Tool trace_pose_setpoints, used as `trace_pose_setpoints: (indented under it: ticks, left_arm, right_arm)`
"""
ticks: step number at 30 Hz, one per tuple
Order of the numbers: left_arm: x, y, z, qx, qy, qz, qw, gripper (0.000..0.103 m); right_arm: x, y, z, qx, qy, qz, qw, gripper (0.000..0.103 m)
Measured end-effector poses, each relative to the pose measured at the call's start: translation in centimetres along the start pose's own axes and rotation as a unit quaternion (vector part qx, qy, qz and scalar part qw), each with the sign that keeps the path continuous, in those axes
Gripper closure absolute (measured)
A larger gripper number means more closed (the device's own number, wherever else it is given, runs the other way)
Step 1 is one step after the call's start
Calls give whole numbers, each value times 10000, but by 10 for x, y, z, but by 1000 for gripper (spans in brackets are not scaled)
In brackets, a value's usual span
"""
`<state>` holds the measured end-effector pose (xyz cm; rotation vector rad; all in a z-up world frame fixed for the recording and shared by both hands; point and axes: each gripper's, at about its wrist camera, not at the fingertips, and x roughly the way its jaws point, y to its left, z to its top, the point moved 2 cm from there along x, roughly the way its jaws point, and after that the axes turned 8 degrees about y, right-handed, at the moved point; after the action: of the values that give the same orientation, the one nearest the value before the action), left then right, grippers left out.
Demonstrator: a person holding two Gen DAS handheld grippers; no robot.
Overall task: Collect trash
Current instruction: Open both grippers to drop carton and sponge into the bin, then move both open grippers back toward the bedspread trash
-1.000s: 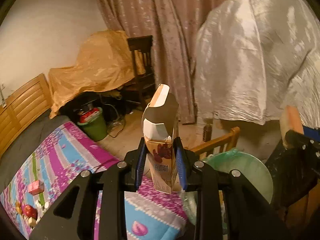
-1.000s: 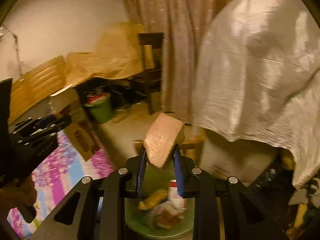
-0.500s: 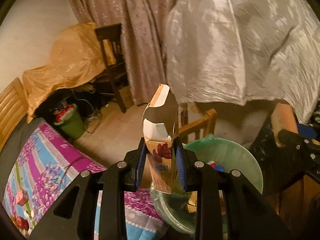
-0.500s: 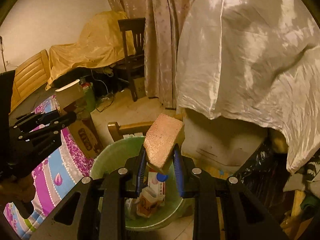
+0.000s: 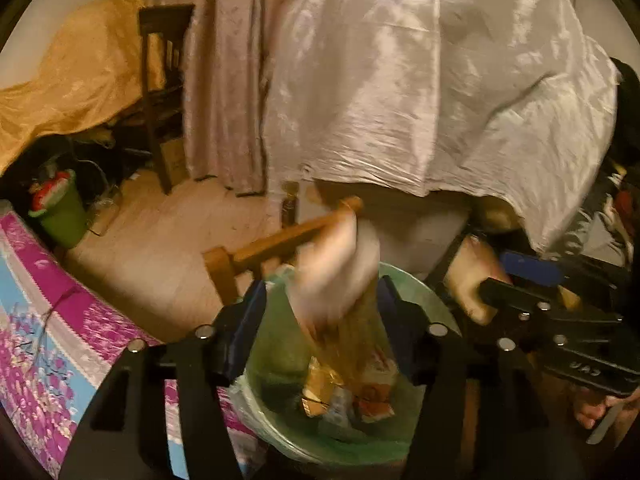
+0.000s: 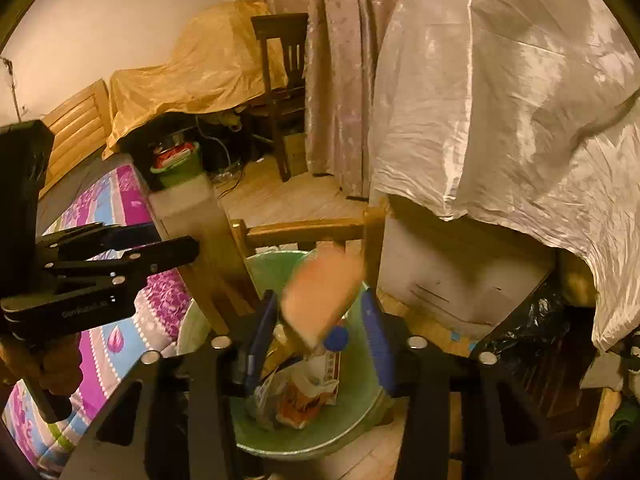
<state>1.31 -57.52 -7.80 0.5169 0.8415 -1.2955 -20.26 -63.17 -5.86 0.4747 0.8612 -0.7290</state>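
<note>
Release is under way: both the left gripper and right gripper are opening their jaws, letting the carton and pink block drop loose between them toward the green bin just below, so pulling clear comes next.

We tilt both grippers steeply downward, side by side. Our left gripper has its 2 jaws opening, the pads clear of what sits between them. Our right gripper is opening too, its blue pads standing apart. A hand wraps the left gripper's handle in the right wrist view.
</note>
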Motion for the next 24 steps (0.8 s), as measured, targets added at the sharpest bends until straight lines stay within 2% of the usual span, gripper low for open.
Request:
trace_pose_setpoints:
  ticks: [3, 9, 15, 18, 24]
  left_arm:
    - [0, 5, 0, -20, -33, 264, 9996, 48]
    - [-9, 21, -3, -298, -100, 335, 9989, 48]
    - [-24, 34, -14, -484, -272, 738, 9957, 48]
    - [-35, 50, -28, -765, -411, 984, 9914, 48]
    - [-58, 93, -66, -1302, -523, 1588, 9773, 47]
  right_arm:
    - [5, -4, 0, 57, 32, 20, 10000, 57]
    - [7, -7, 1, 109, 23, 119, 9999, 57]
    - [4, 5, -2, 48, -68, 188, 9998, 57]
    - [1, 15, -3, 6, -240, 238, 9994, 57]
    - [-3, 49, 0, -23, -582, 409, 9975, 57]
